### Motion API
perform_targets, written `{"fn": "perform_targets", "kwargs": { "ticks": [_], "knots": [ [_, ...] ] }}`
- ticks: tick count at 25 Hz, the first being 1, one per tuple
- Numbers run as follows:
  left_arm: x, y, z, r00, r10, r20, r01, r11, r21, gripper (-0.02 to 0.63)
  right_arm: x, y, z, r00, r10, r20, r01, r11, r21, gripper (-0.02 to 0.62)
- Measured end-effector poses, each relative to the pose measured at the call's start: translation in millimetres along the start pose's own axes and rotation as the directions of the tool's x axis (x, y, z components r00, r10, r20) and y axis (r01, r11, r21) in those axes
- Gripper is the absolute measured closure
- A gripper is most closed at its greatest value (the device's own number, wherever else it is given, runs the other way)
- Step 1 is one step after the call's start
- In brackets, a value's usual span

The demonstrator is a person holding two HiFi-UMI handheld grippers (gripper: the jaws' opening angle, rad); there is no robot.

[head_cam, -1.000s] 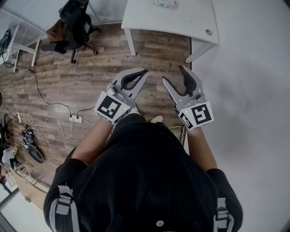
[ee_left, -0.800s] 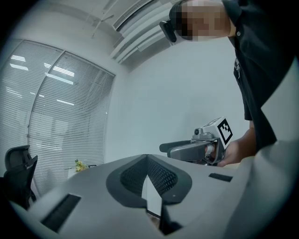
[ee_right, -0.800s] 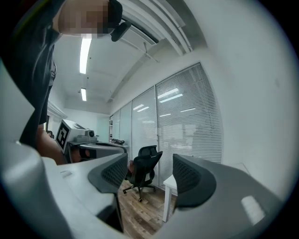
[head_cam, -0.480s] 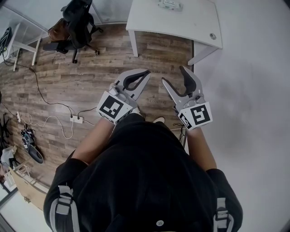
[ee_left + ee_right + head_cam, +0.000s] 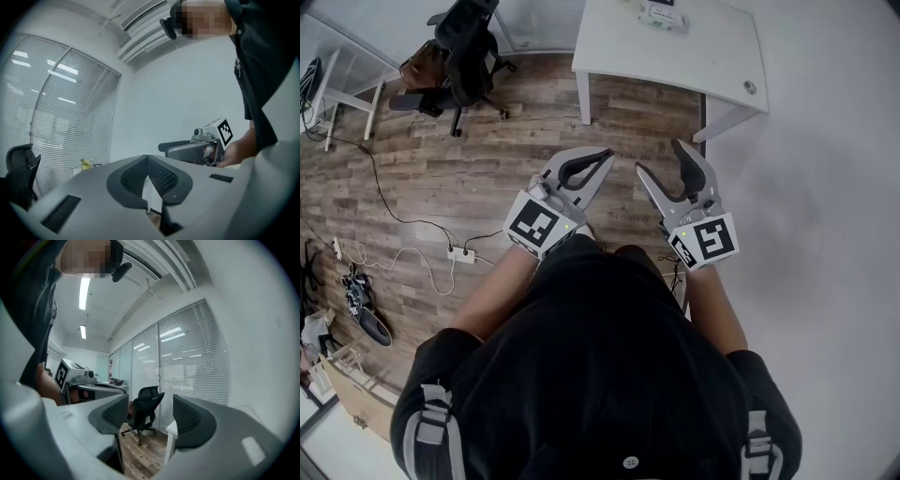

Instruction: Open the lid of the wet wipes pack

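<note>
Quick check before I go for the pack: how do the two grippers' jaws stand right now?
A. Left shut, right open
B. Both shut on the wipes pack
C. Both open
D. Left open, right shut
A: the left gripper has its jaws meeting at the tips with nothing between them, while the right gripper has its jaws apart, with the office chair showing through the gap.

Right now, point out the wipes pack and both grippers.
wet wipes pack [image 5: 664, 14]: head view, its top face
left gripper [image 5: 605, 157]: head view, shut jaws' tips
right gripper [image 5: 657, 156]: head view, midway between open jaws
</note>
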State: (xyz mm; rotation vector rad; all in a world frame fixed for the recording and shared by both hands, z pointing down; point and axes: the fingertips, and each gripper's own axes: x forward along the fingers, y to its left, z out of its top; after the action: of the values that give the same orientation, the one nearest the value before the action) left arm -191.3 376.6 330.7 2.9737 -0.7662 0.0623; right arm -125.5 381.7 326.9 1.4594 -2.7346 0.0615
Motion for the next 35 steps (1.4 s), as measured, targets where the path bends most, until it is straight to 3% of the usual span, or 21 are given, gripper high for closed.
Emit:
{"fn": "perform_targets", "kwargs": {
  "ticks": [7,14,35],
  "knots": [
    [0.5,30.0,-13.0,1.0,-0.017,-0.011,0.017,1.0,-0.021,0.603,24.5,-0.9,-6.7,1.0,-0.016,-0.019,0.016,1.0,-0.008,0.289],
    [26.8,58.6,-10.7,1.0,-0.012,-0.003,0.012,1.0,-0.026,0.603,46.4,-31.7,-12.4,0.999,-0.015,-0.035,0.015,1.0,-0.004,0.295],
    [229.7,138.6,-3.8,0.999,0.03,-0.039,-0.031,0.999,-0.022,0.603,113.2,-238.0,-11.5,1.0,0.029,-0.009,-0.029,1.0,0.009,0.299]
  ]
}}
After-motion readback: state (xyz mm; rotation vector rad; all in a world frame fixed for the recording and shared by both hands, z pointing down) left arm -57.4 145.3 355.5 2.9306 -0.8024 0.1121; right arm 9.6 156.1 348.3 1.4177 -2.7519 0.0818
